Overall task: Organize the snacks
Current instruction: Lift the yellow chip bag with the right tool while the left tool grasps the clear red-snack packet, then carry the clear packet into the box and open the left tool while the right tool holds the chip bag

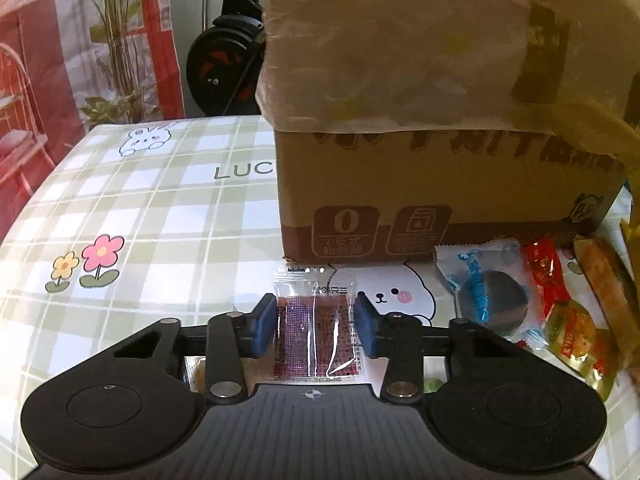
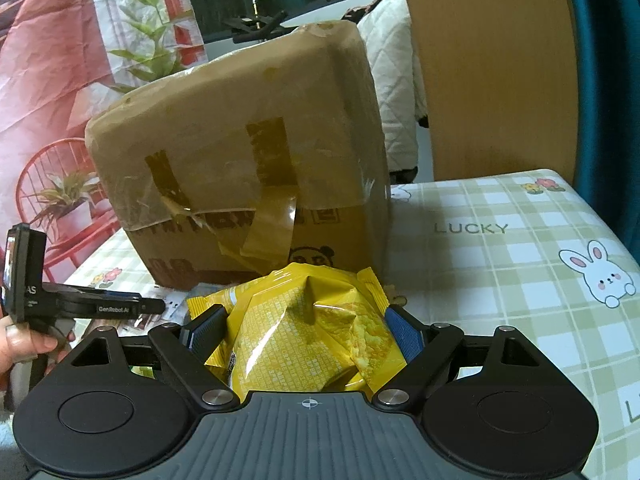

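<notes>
My left gripper [image 1: 316, 322] is shut on a small clear packet with a dark red snack [image 1: 316, 332], held low over the tablecloth in front of the cardboard box [image 1: 432, 184]. My right gripper [image 2: 304, 328] is shut on a crumpled yellow snack bag [image 2: 308, 328], held just before the same box [image 2: 240, 168]. The box is taped and partly covered with plastic film. The left gripper also shows in the right wrist view [image 2: 154, 306], at the far left, with a hand on its handle.
Loose snacks lie right of the left gripper by the box: a blue-and-white packet with a dark round cookie [image 1: 488, 292], a red packet [image 1: 544, 268] and an orange packet [image 1: 604, 276]. The green checked tablecloth [image 2: 500, 260] covers the table. A wooden board [image 2: 492, 68] stands behind.
</notes>
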`<action>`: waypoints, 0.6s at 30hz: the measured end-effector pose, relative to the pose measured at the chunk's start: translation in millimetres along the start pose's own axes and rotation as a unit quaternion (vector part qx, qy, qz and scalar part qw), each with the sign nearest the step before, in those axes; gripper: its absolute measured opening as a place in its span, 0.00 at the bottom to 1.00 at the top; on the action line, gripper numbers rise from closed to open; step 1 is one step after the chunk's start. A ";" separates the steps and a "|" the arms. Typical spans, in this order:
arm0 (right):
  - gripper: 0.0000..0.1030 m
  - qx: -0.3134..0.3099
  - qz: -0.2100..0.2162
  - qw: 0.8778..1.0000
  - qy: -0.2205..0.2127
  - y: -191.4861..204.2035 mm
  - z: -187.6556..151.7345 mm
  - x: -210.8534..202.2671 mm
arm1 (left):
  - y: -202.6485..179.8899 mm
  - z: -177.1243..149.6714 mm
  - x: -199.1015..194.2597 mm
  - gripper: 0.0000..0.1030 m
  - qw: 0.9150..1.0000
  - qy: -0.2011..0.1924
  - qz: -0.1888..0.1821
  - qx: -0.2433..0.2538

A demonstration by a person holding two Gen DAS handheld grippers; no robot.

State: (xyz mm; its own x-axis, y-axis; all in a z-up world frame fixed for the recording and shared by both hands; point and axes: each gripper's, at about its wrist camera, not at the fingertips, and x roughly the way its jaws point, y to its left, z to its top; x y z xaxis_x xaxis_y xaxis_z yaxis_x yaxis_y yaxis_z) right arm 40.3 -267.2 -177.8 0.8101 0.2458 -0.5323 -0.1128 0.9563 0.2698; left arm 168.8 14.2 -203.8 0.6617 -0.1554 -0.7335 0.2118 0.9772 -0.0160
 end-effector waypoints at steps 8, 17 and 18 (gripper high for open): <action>0.80 -0.002 0.000 1.000 -0.002 3.0 1.0 -4.2 | 1.5 7.0 -19.7 0.39 0.999 -0.032 -0.013 0.000; 0.80 -0.014 0.001 1.000 -0.013 10.6 6.5 -16.0 | -11.1 17.5 -59.2 0.39 0.996 -0.079 -0.031 0.011; 0.80 -0.014 0.001 1.000 -0.015 11.3 7.5 -17.9 | -10.5 16.6 -61.5 0.39 0.996 -0.083 -0.034 0.011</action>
State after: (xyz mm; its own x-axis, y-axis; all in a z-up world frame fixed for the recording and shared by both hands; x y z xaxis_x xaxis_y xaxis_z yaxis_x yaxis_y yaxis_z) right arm 28.9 -262.0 -159.1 0.8265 0.2440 -0.5073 -0.1312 0.9598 0.2480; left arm 137.9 11.1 -147.3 0.7553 -0.2441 -0.6082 0.2737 0.9607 -0.0457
